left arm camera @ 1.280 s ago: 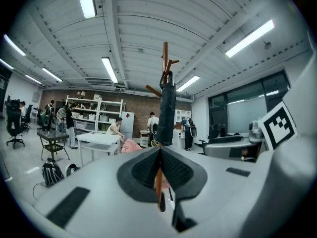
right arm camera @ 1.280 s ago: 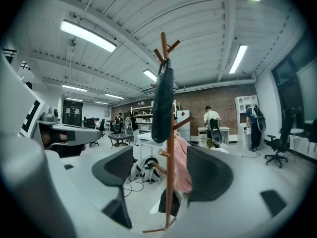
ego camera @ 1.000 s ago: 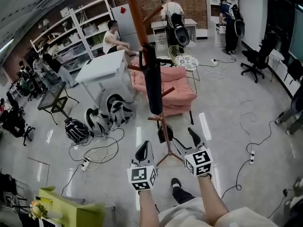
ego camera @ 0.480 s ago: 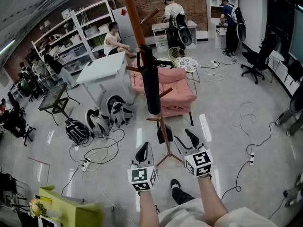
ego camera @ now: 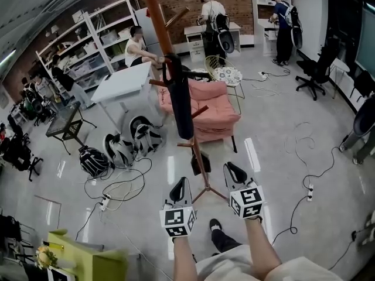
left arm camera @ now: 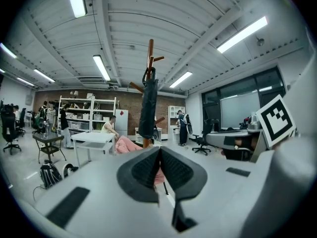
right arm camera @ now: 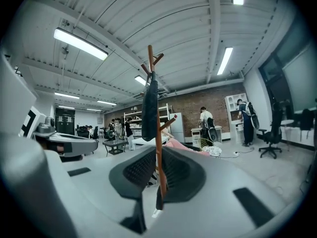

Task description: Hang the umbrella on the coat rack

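The dark folded umbrella (ego camera: 179,98) hangs upright from a peg of the brown wooden coat rack (ego camera: 153,10), which stands on the floor ahead of me. Neither gripper touches it. My left gripper (ego camera: 180,186) is held low in front of me, shut and empty. My right gripper (ego camera: 233,170) is beside it, jaws closing to a thin slit with nothing between them. The left gripper view shows the umbrella (left arm camera: 147,108) above that gripper (left arm camera: 159,150). In the right gripper view the rack's pole (right arm camera: 150,58) and the umbrella (right arm camera: 149,108) rise above that gripper (right arm camera: 159,150).
A pink armchair (ego camera: 211,107) and a white table (ego camera: 126,81) stand behind the rack. Backpacks (ego camera: 120,148) and cables (ego camera: 304,151) lie on the floor. A green box (ego camera: 88,256) is at my lower left. People work at shelves and desks in the back.
My right gripper's jaws have gone from wide open to nearly together and it has edged forward. The umbrella stays hanging on the rack. My left gripper has not moved.
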`<state>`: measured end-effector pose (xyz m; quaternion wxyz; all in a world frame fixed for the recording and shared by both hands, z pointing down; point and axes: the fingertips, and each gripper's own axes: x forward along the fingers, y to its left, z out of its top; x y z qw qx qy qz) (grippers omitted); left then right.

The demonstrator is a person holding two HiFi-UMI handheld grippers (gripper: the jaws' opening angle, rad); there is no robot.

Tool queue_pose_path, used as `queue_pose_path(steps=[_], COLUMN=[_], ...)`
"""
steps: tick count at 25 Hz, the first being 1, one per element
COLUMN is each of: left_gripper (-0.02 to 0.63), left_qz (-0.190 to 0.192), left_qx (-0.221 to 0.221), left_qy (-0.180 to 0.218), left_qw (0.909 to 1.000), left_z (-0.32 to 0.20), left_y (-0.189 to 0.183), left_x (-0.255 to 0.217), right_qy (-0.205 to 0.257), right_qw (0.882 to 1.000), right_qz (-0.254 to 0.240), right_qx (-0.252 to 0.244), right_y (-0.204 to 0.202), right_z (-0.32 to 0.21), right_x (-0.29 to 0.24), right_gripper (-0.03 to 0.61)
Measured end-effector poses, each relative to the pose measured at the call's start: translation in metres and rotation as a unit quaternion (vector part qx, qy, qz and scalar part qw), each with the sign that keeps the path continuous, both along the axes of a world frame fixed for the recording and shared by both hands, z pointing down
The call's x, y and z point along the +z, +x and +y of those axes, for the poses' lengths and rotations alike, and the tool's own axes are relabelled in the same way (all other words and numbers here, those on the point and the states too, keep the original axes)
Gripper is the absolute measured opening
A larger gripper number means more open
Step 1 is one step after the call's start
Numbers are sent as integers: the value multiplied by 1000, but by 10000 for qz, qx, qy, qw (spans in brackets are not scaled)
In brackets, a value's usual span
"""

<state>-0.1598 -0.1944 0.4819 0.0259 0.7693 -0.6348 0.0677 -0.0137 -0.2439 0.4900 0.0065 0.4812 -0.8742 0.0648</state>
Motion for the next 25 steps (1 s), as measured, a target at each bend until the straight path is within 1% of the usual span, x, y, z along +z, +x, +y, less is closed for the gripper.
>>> queue_pose_path(steps=[3, 6, 8, 15, 25], left_gripper=[8, 8, 8, 8, 8], left_qz=[11, 29, 53, 87, 88], left_qx=[-5, -33, -45, -37, -203], left_qy=[-9, -23, -29, -43, 54], left_qw=[10000, 10000, 10000, 9999, 9997], left_z=[1, 3, 4, 15, 31], left_y=[1, 2, 2, 15, 11], left_x=[2, 4, 5, 8, 6], right_qy=[-30, -51, -42, 139, 207], right_qw=[10000, 9999, 9999, 9999, 9998], right_qz=[-17, -27, 11, 5, 43], right_qx=[55, -83, -132, 69, -47], right_y=[3, 0, -1, 12, 13], right_z=[1, 4, 7, 18, 36], right_x=[3, 5, 5, -5, -1], right_gripper=[11, 5, 5, 5, 5])
